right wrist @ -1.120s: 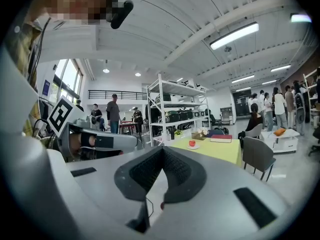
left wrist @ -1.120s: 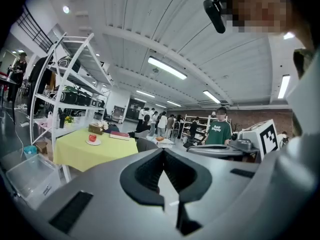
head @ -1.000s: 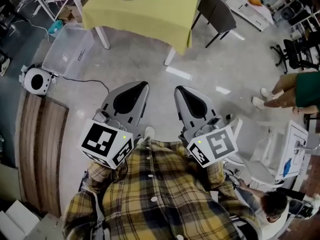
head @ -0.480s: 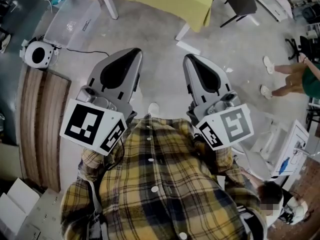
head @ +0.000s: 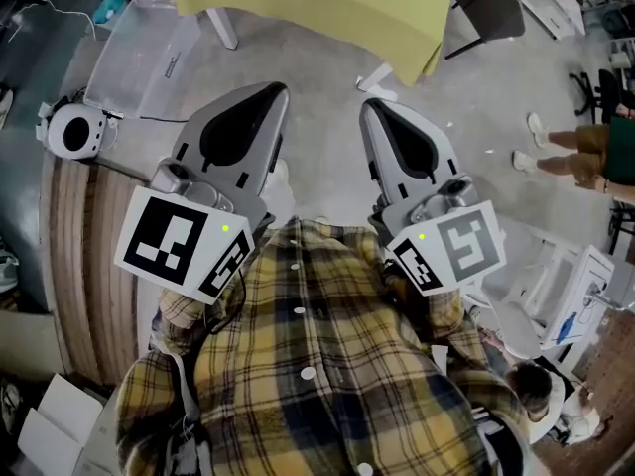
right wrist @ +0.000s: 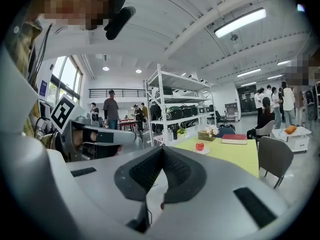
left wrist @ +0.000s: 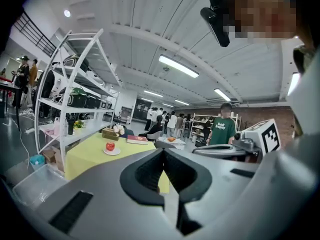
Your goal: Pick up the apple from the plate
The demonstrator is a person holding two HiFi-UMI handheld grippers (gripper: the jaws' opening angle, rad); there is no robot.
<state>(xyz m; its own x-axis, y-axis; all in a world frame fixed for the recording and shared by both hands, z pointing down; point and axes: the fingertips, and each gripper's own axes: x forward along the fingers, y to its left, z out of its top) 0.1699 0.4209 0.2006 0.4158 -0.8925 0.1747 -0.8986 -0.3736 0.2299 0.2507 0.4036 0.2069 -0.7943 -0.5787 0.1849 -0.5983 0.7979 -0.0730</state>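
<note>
A red apple (left wrist: pixel 110 146) sits on a small white plate (left wrist: pixel 111 152) on the yellow-clothed table (left wrist: pixel 90 156), far ahead in the left gripper view. The right gripper view shows the same apple (right wrist: pixel 200 146) on its plate (right wrist: pixel 203 151), also at a distance. In the head view only the table's near edge (head: pixel 308 13) shows, and the apple is out of frame. My left gripper (head: pixel 270 95) and right gripper (head: pixel 371 109) are held side by side over the floor, short of the table. Both are shut and empty, tips touching.
A clear plastic bin (head: pixel 149 58) and a round white device (head: pixel 71 130) lie on the floor at the left. A dark chair (head: pixel 486 3) stands right of the table. A white shelf rack (left wrist: pixel 75 94) is beyond it. A book (left wrist: pixel 137 139) lies on the cloth. People stand around.
The table has drawn nearer and slid up the head view, taking the apple and plate out of frame. Both grippers have come forward together, still shut.
</note>
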